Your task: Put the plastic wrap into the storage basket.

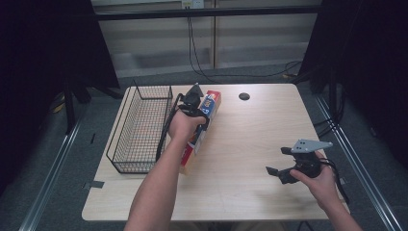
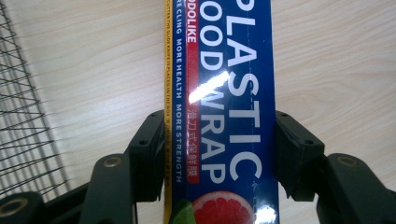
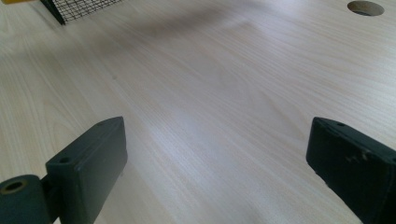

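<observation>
Left gripper [image 2: 219, 140]: clamped across the width of the plastic wrap box [image 2: 219, 93], one black jaw on each long side, the pads pressing the cardboard. In the high view the left gripper [image 1: 195, 108] sits over the upper half of the box, with the person's left hand [image 1: 183, 126] wrapped around its body.

Plastic wrap box: long and narrow, blue face with white lettering, a yellow strip along one edge and a grapefruit picture near the jaws. In the high view the plastic wrap box [image 1: 199, 132] runs lengthways just beside the right wall of the wire basket, its far end toward the back of the table. Whether it rests on the wood or hangs just above it I cannot tell.

Right gripper [image 3: 217, 172]: jaws wide apart, with bare table between them. In the high view the right gripper [image 1: 281, 173] is held in the right hand [image 1: 320, 180] low over the near right part of the table, well apart from the box, pointing left.

Wire basket [image 1: 139, 126]: black mesh, on the left part of the table.

Table [image 1: 250, 139]: light wood, with a round hole [image 1: 244, 96] near its far edge.
</observation>
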A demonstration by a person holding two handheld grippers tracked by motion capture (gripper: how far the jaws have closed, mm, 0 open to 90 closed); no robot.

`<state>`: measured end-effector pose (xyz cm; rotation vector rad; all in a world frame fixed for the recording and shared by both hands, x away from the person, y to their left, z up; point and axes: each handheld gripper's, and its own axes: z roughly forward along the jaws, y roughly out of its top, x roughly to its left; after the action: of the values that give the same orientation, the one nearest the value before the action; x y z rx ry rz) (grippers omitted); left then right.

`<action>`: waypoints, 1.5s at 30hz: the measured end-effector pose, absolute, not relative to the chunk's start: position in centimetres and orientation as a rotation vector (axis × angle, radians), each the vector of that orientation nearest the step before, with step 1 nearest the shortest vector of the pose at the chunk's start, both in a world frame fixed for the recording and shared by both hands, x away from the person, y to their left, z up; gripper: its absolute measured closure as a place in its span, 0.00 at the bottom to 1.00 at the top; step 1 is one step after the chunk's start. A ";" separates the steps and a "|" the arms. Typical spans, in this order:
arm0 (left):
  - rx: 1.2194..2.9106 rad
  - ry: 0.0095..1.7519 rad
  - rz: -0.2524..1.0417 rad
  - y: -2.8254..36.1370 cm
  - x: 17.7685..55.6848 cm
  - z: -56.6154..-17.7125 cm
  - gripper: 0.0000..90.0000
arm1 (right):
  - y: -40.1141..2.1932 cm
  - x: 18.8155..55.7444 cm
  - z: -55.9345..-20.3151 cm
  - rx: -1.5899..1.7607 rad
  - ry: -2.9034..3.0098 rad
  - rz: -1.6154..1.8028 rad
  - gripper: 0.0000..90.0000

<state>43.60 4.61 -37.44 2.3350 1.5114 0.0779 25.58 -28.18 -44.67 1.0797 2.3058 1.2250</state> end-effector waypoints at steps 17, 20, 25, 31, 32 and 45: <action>2.317 1.549 0.072 5.7 43.3 -35.4 0.48 | -28.0 25.6 -44.7 1.077 2.311 1.227 0.05; 2.314 1.549 0.074 5.9 43.3 -35.1 0.48 | -28.1 25.6 -44.6 1.075 2.311 1.232 0.05; 2.307 1.564 0.070 6.2 43.3 -34.7 0.48 | -28.1 25.6 -44.6 1.082 2.312 1.225 0.05; 2.303 1.570 0.073 6.6 43.2 -34.3 0.48 | -28.1 25.6 -44.6 1.077 2.316 1.228 0.05; 2.313 1.565 0.076 6.7 43.2 -34.1 0.48 | -28.0 25.6 -44.6 1.077 2.312 1.228 0.06; 2.300 1.589 0.100 7.8 43.2 -33.0 0.48 | -28.0 25.5 -44.5 1.081 2.313 1.225 0.06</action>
<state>43.17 7.82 -33.03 2.3001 1.5887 0.1000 25.53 -28.05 -44.54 1.0806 2.3133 1.2254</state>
